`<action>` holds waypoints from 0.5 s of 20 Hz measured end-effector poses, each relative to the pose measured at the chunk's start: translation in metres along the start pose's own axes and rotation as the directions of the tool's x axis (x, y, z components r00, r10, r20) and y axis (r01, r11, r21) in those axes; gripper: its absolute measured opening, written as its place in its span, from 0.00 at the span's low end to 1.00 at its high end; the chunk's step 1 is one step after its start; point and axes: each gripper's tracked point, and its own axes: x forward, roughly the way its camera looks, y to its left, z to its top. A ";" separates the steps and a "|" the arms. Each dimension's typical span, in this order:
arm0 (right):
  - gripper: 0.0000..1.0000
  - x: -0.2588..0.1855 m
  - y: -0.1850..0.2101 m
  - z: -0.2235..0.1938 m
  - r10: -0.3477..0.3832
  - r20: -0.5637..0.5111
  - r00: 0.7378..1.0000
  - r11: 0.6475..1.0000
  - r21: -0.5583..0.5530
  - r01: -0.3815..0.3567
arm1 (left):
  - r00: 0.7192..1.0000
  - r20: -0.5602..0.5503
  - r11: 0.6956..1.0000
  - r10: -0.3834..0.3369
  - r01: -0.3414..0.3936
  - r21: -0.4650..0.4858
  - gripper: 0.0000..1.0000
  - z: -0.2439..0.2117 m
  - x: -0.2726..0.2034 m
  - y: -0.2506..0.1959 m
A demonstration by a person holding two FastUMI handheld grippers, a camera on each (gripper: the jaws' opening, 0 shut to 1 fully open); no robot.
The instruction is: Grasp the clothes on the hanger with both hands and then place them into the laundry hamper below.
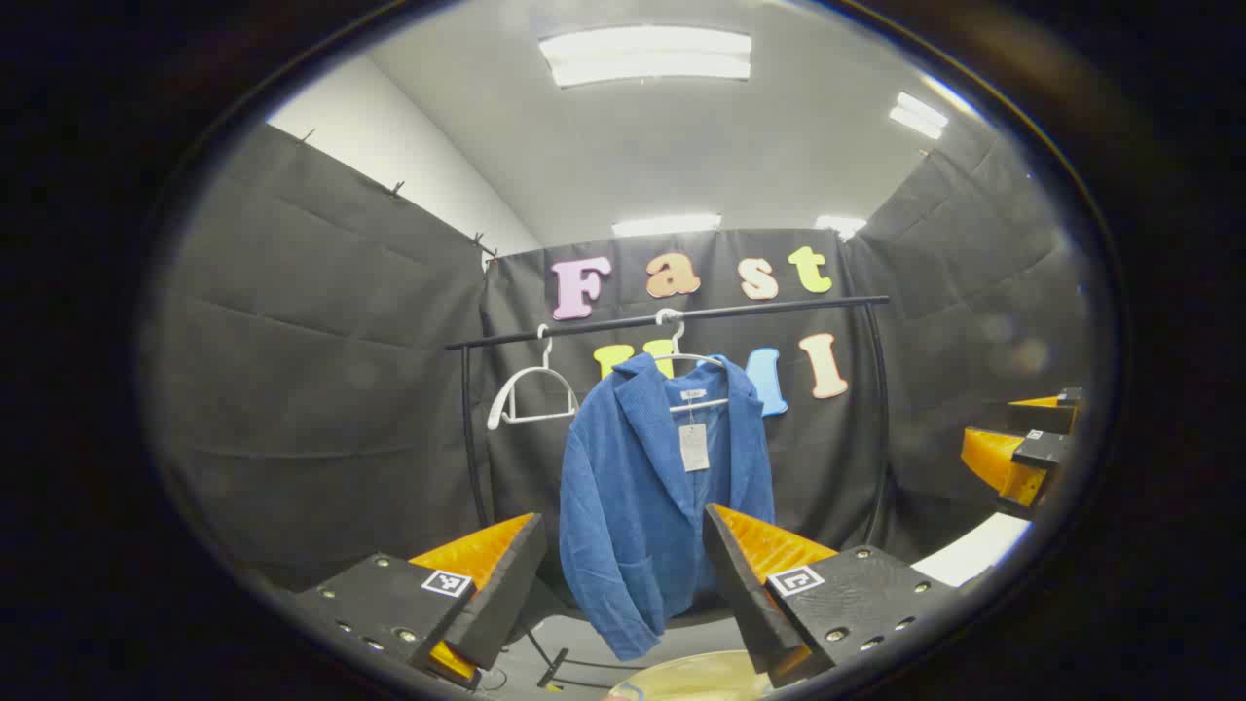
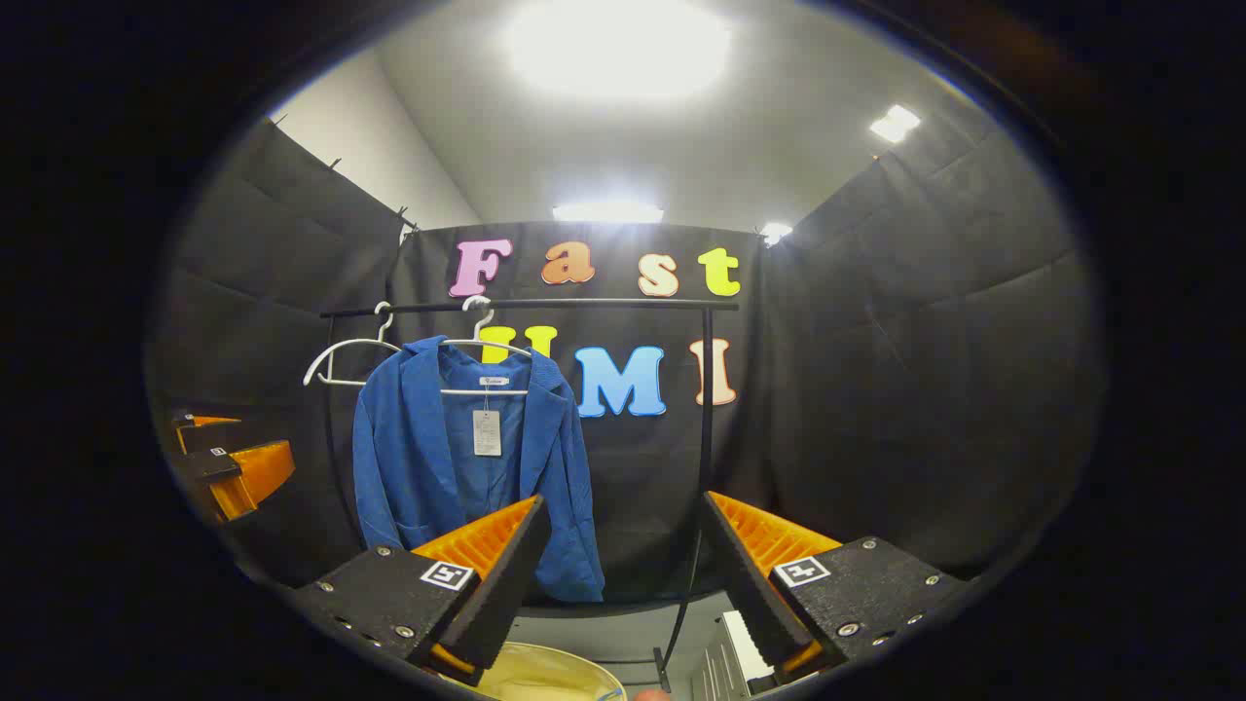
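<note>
Jaws apart, hamper below jacket

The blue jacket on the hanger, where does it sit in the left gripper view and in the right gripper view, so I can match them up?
Left gripper view: the blue jacket hangs at the centre, framed between that tool's two fingers.
Right gripper view: the blue jacket hangs left of centre, above that tool's left finger.
Shared landmark: the empty white hanger on the black rail, just left of the jacket in both.
</note>
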 end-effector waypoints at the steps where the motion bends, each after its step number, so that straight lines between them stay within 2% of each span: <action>1: 0.96 0.001 0.001 0.000 0.001 -0.002 1.000 1.000 -0.001 -0.001 | 1.000 0.000 1.000 0.002 -0.002 0.001 0.94 0.000 0.000 0.001; 10: 0.96 0.004 0.003 0.001 0.009 0.002 1.000 1.000 -0.006 -0.009 | 1.000 -0.008 1.000 0.009 -0.009 -0.006 0.94 -0.004 0.001 0.007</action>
